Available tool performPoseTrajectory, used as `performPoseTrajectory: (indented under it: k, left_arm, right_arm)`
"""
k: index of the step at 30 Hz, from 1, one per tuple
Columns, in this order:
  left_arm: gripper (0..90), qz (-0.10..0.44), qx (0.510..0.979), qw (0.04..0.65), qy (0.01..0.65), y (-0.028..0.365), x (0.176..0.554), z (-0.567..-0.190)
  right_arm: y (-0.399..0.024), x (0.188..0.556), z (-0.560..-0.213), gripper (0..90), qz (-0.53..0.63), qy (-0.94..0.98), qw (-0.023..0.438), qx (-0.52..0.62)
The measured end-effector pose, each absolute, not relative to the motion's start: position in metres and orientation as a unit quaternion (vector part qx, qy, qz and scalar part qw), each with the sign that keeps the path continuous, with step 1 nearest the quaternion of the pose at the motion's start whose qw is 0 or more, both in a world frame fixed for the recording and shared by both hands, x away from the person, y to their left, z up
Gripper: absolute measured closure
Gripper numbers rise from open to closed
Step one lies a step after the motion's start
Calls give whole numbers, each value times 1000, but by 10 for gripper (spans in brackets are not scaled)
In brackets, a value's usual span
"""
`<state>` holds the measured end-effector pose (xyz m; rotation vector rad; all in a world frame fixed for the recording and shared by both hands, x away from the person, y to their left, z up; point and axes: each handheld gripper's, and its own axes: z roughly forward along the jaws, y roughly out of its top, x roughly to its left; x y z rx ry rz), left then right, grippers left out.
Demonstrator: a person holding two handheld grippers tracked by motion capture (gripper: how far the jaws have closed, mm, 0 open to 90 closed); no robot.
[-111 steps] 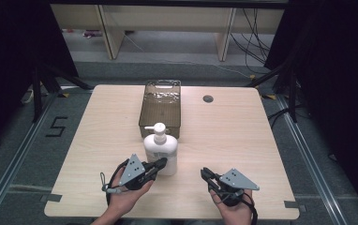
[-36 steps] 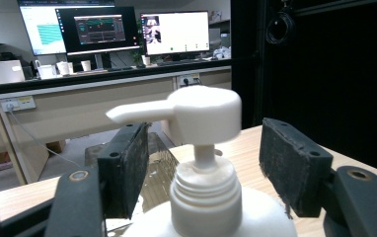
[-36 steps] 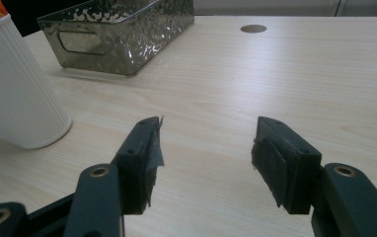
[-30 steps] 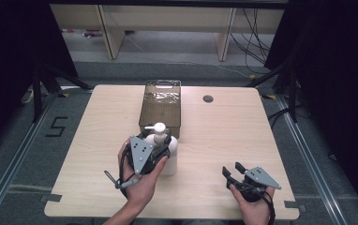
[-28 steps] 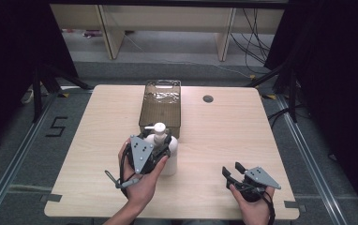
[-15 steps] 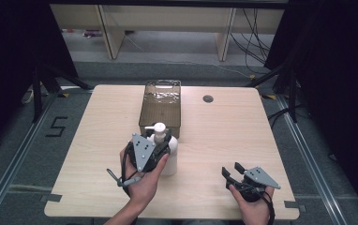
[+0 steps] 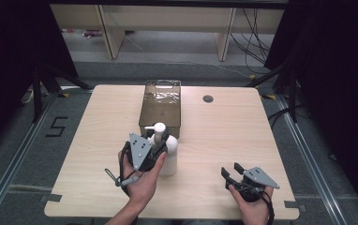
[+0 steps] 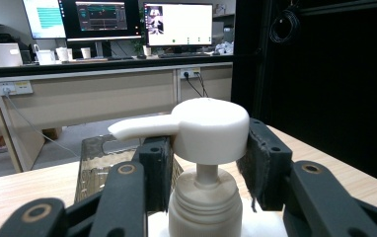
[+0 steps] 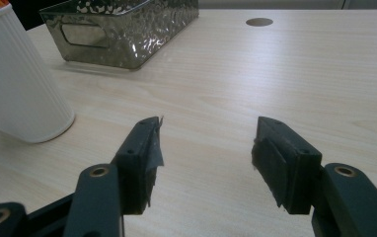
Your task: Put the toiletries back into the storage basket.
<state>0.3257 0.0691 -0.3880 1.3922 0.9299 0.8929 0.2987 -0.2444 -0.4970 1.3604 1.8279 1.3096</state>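
A white pump bottle [image 7: 168, 160] stands on the wooden table just in front of a smoky clear bin [image 7: 160, 101]. My left gripper [image 7: 160, 140] is at the bottle's top, its jaws on either side of the white pump head [image 8: 208, 131]. The jaws have just been closing, and both pads [image 8: 263, 165] now touch the head. The spout points left in the left gripper view. My right gripper [image 7: 230, 171] rests low at the table's front right, open, with bare table between its jaws [image 9: 206, 148]. The bottle's ribbed body [image 9: 18, 89] stands to its left.
The bin [image 9: 122, 24] is long, has a handle slot and lies lengthwise toward the far edge. A round cable hole [image 7: 208, 99] sits to its right. Beyond the table are shelves, cables and dark curtains at both sides.
Since the earliest frame my left gripper has come up from the table in front of the bottle to its pump head, and my right gripper has shifted right. Over the last second both hands stay put.
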Motion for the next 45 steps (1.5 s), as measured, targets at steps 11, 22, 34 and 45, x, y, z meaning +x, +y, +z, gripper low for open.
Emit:
performPoseTrajectory:
  k: [11, 22, 34, 45]
  left_arm:
    - [588, 377, 596, 588, 396, 71, 324, -388]
    - [590, 379, 600, 584, 395, 74, 328, -386]
    - [591, 396, 588, 587, 390, 81, 335, -371]
    - [591, 402, 583, 588, 392, 85, 346, -361]
  right_arm:
    - [-245, 301, -499, 443, 478, 681, 259, 490]
    - [-246, 301, -499, 444, 482, 681, 255, 489]
    - [-246, 300, -499, 444, 472, 686, 262, 488]
    - [-244, 300, -500, 445, 473, 682, 257, 495]
